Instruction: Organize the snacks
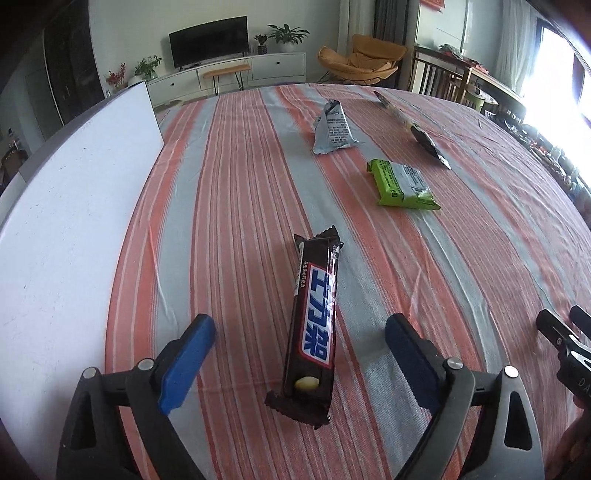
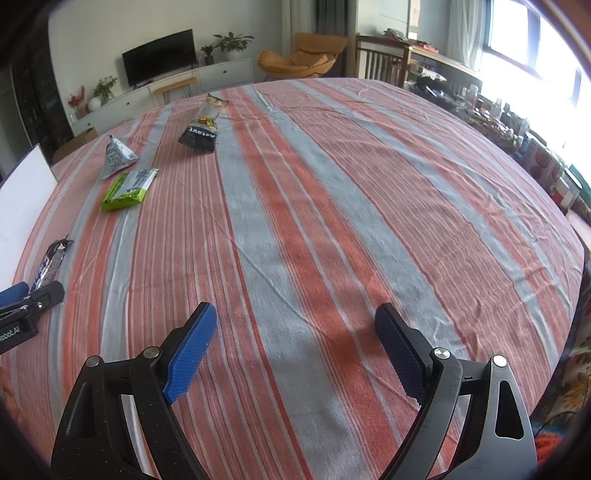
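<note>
Chocolate bar (image 1: 314,325) lies on striped tablecloth (image 1: 229,206) between the wide-spread pads of left gripper (image 1: 299,332), touching neither; long axis runs away from the camera, near end between the pads. Right gripper (image 2: 295,325) also wide, nothing between. Only the right wrist view shows the printed face of the black-ended packet (image 2: 205,125); the left sees it edge-on.

We see a TV (image 1: 208,40) on a white cabinet (image 1: 236,72) w/ plants (image 1: 288,35), orange chair (image 1: 360,61) beside, bright window (image 2: 532,55) at right, striped cloth (image 2: 314,221) in front.
</note>
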The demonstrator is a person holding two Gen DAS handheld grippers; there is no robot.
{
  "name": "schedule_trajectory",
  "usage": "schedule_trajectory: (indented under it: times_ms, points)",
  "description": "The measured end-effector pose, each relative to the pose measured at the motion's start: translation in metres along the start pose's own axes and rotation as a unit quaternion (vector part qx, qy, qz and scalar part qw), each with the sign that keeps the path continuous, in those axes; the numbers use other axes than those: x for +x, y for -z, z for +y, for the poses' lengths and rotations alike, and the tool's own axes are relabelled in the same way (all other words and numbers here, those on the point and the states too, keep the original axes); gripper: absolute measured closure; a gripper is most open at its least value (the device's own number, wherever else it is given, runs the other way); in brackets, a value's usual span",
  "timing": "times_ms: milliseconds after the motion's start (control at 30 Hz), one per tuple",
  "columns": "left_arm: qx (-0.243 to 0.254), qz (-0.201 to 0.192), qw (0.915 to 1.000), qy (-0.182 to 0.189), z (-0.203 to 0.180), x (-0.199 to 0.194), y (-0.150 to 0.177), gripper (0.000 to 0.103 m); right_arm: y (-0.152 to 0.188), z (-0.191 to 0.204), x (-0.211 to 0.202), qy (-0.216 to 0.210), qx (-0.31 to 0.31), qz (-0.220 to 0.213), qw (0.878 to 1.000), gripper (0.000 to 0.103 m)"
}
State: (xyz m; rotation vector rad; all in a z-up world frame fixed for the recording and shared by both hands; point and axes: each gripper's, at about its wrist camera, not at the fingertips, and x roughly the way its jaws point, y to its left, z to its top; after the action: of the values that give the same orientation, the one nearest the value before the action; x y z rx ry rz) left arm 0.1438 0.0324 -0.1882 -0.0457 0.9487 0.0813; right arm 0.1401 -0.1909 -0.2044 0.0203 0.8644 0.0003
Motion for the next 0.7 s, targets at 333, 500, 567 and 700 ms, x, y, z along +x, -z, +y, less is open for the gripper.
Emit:
schedule_trajectory:
  times_ms: [333,500,567,700]
  points:
    - [-0.004,-0.007,1.0000,-0.005,0.002,0.002,0.000,0.000,0.000,0.000,0.000,0.000,0.000,0.000,1.000,0.013]
    - [0.007,0.000,1.0000,0.003,0.004,0.003,-0.002,0.000,0.000,0.000,0.000,0.000,0.000,0.000,1.000,0.013]
    - [0.006,0.000,1.0000,0.006,0.008,0.003,-0.003,0.000,0.000,0.000,0.000,0.000,0.000,0.000,1.000,0.013]
    - [0.003,-0.007,1.0000,0.005,0.011,0.003,-0.001,0.000,0.000,-0.001,0.000,0.000,0.000,0.000,1.000,0.013]
